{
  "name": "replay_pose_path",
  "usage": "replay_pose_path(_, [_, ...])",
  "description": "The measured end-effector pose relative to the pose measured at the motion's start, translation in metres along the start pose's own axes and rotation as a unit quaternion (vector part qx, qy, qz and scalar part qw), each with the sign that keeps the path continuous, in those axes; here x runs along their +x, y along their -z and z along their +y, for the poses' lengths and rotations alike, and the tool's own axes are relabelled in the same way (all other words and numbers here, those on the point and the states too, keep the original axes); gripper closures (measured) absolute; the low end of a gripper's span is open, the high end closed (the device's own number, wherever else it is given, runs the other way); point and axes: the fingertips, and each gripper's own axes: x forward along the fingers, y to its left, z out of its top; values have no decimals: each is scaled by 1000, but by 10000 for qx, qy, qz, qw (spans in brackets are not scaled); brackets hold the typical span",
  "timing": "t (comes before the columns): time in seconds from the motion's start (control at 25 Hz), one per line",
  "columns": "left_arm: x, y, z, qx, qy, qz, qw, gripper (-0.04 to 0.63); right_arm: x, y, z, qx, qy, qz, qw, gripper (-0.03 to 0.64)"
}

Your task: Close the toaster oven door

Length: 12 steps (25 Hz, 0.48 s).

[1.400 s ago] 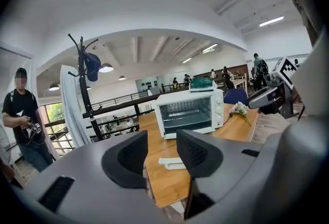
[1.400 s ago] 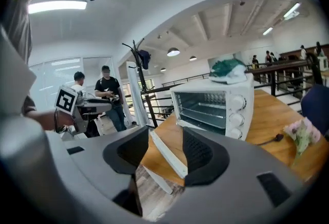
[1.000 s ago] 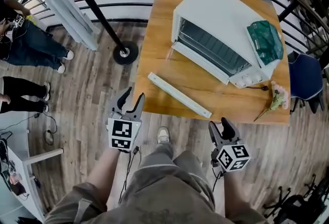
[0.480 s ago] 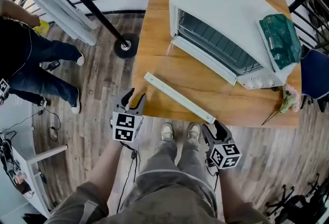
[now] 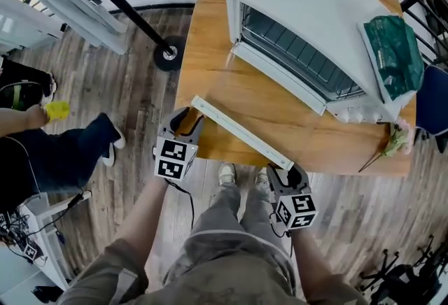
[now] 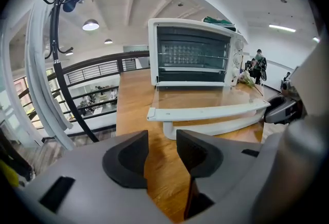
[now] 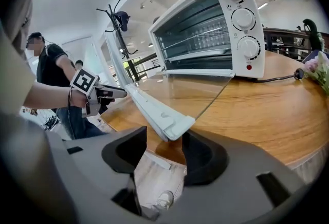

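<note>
A white toaster oven [image 5: 315, 10] stands on the wooden table [image 5: 210, 31], its glass door [image 5: 276, 104] folded down flat. The door's white handle bar [image 5: 241, 131] runs along the table's near edge. My left gripper [image 5: 186, 119] is open at the bar's left end, over the table corner, with nothing between its fingers. In the left gripper view the oven [image 6: 193, 53] and handle bar [image 6: 205, 112] lie ahead of the jaws [image 6: 162, 152]. My right gripper [image 5: 283, 172] is open just below the bar's right end. In the right gripper view that end [image 7: 172, 126] sits over the gap of the jaws [image 7: 164, 152].
A green bag [image 5: 393, 52] lies on top of the oven. A pink flower [image 5: 393, 139] lies on the table at the right. A coat-stand base [image 5: 168, 53] and railings stand left of the table. A person [image 5: 42, 136] is at far left, a blue chair [image 5: 437, 108] at right.
The person has stepped closer to the table. Both grippers moved forward to the two ends of the door's handle bar. The bystander at left has shifted. The door stays down.
</note>
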Motion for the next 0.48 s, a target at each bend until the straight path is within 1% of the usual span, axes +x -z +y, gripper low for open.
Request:
replay_pose_path(0.12, [-1, -12, -1, 35, 8, -132, 9999, 416, 0, -8, -2, 128, 96, -76, 9998, 412])
replay_pose_path(0.2, [-2, -19, -2, 24, 17, -191, 9998, 416, -2, -12, -4, 144, 128, -106, 9998, 460])
replay_pose_path(0.32, [-6, -28, -4, -44, 10, -254, 9997, 417, -8, -19, -4, 13, 90, -113, 9999, 466])
replay_pose_path(0.48, [-14, -46, -12, -81, 85, -381, 9992, 419, -22, -42, 0, 73, -12, -357, 9993, 466])
